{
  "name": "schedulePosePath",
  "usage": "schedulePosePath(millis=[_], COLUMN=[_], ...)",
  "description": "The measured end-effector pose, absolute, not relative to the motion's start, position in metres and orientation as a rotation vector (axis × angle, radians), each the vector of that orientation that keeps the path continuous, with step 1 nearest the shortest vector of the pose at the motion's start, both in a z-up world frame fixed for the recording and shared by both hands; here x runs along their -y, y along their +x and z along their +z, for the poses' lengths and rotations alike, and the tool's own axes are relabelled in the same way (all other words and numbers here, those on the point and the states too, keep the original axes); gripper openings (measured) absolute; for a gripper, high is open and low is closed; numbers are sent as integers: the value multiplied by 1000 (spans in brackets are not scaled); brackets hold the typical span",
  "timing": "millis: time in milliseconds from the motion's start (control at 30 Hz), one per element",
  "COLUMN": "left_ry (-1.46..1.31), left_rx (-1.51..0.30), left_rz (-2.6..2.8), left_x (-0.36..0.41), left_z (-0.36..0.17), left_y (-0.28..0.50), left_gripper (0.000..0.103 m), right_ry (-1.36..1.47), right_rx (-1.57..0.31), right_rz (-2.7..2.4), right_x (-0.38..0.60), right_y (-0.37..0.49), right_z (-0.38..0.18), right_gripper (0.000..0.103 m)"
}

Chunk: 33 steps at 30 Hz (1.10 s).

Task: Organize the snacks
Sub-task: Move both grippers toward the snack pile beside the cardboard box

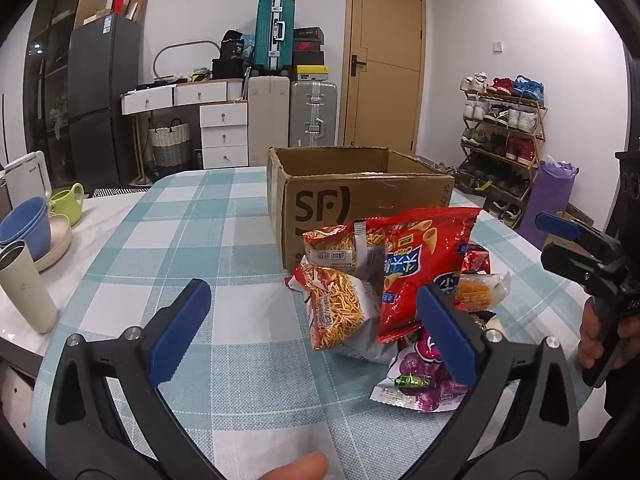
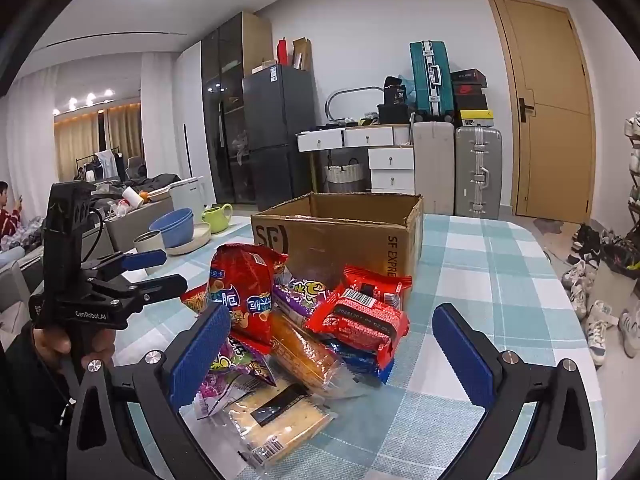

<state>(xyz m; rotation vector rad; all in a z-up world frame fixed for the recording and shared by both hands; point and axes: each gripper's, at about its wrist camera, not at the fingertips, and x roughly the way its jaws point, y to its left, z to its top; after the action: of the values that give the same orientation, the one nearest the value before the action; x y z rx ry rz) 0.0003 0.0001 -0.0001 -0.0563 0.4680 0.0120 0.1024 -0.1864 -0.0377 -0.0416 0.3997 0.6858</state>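
Box: brown cardboard box [image 1: 360,204], open top, inside hidden.
Snacks: shiny crinkly snack bags [image 2: 304,320], piled.
Jaws: left gripper [image 1: 314,330] and right gripper [image 2: 332,354] wide apart, holding nothing.

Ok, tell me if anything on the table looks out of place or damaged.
Nothing looks spilled. The snack packets lie in a loose heap on the checked tablecloth, against the open brown cardboard box, whose top edges look ragged.

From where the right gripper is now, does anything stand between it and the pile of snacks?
Nothing visible does. The right gripper is open, and the snack pile lies directly ahead between its fingers, on the checked tablecloth. The cardboard box stands behind the pile.
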Motion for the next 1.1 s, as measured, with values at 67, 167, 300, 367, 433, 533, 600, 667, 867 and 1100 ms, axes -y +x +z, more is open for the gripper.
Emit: schedulePosePath(millis=[67, 167, 300, 367, 433, 533, 600, 667, 867, 1100], left_ry=[-55, -56, -60, -57, -70, -69, -69, -70, -70, -71], left_rx=[-459, -455, -461, -459, -469, -467, -465, -474, -475, -471], left_rz=[15, 16, 17, 18, 13, 13, 12, 14, 14, 9], left_x=[0, 3, 3, 6, 0, 0, 0, 0, 0, -4], left_z=[0, -2, -4, -5, -3, -3, -4, -2, -2, -3], left_y=[-1, -2, -3, -5, 0, -2, -4, 1, 1, -1], left_gripper=[103, 103, 103, 103, 103, 103, 103, 103, 103, 103], right_ry=[-40, -41, -32, -32, -32, -34, -34, -35, -34, -36], right_rx=[-399, -397, -392, -391, -392, -392, -391, -392, -392, -394], right_rz=[685, 685, 689, 688, 689, 689, 688, 689, 689, 687], right_x=[186, 184, 188, 188, 187, 186, 186, 186, 186, 185], right_y=[102, 102, 102, 102, 102, 102, 102, 103, 103, 101], right_z=[-38, -38, -38, -38, -38, -38, -38, -38, -38, -37], right_gripper=[103, 103, 103, 103, 103, 103, 103, 103, 103, 103])
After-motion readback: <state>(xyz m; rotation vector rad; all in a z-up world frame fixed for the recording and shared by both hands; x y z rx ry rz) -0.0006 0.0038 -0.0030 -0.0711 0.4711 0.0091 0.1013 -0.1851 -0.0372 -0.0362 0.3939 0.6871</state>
